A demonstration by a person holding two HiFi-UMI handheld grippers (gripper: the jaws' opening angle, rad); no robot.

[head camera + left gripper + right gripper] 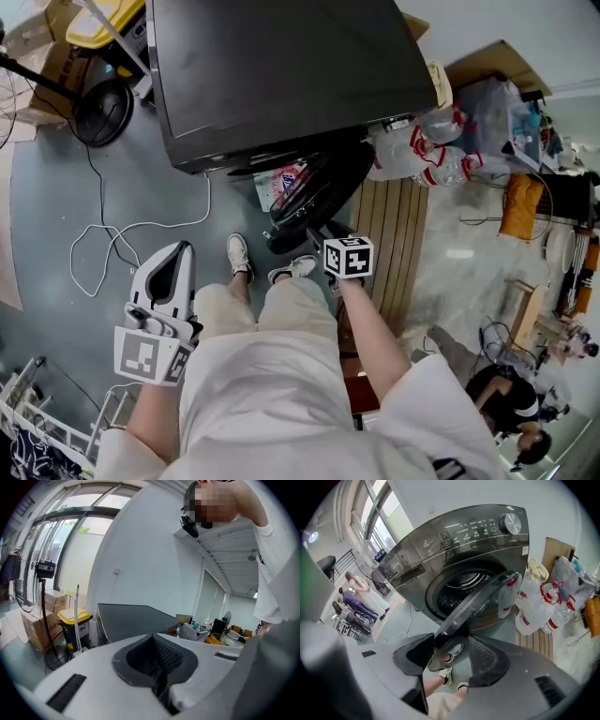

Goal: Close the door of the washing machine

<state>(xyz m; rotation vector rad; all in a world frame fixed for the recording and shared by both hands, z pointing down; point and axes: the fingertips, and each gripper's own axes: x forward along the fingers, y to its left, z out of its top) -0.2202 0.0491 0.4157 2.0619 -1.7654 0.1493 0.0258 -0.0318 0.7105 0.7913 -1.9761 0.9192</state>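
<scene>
Washing machine (454,541): a dark grey front-loader standing on the grey floor, with its round drum opening uncovered.
Door (480,595): open, swung out from the front of the washing machine and hanging edge-on towards the person; its dark rim and clear bowl show in the right gripper view.
Person: stands just in front of the washing machine, beside the open door, in pale clothes and white shoes (239,255).
Bags of bottles (534,606): white plastic bags heaped against the right side of the washing machine, as faced from the front.
Bin (75,620): yellow-lidded, off the left side of the washing machine.
Right tongs (451,641): angled down at the front of the washing machine, jaws apart; the door's outer edge sits at the mouth of the gap, and contact cannot be made out.
Left tongs (158,677): well clear of the washing machine's front, to its left; jaws together, nothing between them.
</scene>
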